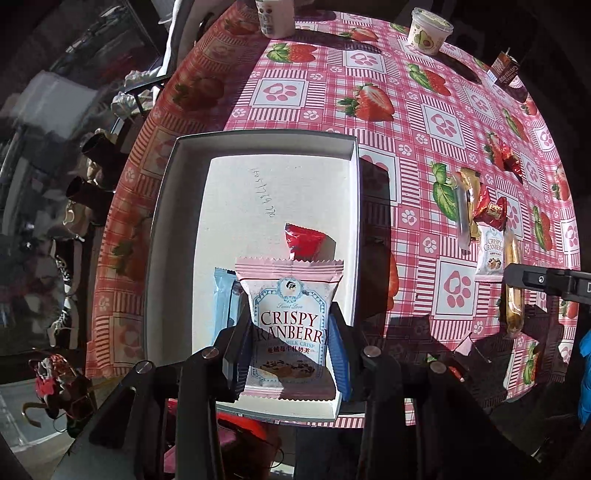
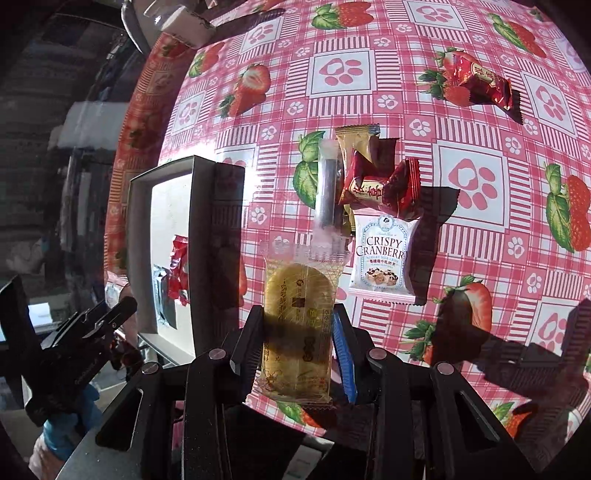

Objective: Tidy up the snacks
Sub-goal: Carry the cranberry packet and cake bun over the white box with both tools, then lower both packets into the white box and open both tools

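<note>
My left gripper (image 1: 290, 325) is shut on a pink-and-white Crispy Cranberry packet (image 1: 291, 291), held over the near end of a white box (image 1: 229, 192). In the box lie a red candy (image 1: 304, 242) and a light blue packet (image 1: 223, 295). My right gripper (image 2: 297, 321) is shut on a yellow cake in a clear wrapper (image 2: 297, 291), above the tablecloth just right of the box (image 2: 140, 229). Beyond it lies a pile: a second Crispy Cranberry packet (image 2: 382, 254), red candies (image 2: 380, 188), a gold packet (image 2: 356, 142) and a clear stick (image 2: 327, 184).
One more red candy (image 2: 480, 83) lies apart at the far right. A cup with an avocado print (image 1: 430, 31), a brown drink carton (image 1: 506, 72) and a white container (image 1: 275, 16) stand at the far edge of the strawberry tablecloth (image 1: 369, 74). Shoes sit on the floor left of the table.
</note>
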The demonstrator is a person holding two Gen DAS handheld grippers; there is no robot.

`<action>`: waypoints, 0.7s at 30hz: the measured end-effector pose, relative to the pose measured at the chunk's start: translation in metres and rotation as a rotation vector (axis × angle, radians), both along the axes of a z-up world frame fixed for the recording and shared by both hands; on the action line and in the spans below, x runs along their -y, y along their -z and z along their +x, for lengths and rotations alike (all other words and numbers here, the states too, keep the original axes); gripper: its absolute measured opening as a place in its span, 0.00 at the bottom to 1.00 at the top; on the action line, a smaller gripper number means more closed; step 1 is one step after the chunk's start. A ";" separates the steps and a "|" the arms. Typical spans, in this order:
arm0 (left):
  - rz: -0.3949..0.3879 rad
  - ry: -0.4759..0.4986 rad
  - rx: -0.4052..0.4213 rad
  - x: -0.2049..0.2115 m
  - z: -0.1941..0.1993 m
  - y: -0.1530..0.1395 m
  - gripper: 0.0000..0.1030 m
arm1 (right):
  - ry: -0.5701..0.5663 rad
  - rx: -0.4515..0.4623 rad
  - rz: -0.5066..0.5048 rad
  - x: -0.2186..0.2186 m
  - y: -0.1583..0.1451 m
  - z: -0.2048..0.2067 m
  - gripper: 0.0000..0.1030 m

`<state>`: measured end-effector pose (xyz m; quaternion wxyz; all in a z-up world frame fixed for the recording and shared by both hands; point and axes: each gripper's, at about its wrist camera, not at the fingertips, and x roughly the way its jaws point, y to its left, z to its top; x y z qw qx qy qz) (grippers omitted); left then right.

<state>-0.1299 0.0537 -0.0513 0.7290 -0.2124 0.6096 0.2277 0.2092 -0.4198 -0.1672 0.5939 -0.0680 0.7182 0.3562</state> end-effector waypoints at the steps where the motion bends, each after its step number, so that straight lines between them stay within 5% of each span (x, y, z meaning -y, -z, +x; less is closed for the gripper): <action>1: -0.007 0.003 -0.001 -0.006 -0.007 0.003 0.40 | -0.005 -0.009 0.018 -0.014 -0.001 -0.010 0.37; 10: -0.066 -0.023 -0.015 -0.048 -0.047 0.038 0.40 | -0.138 -0.014 0.013 -0.132 0.004 -0.069 0.37; 21: -0.082 -0.005 0.003 -0.060 -0.051 0.049 0.44 | -0.224 0.019 -0.058 -0.194 0.014 -0.090 0.37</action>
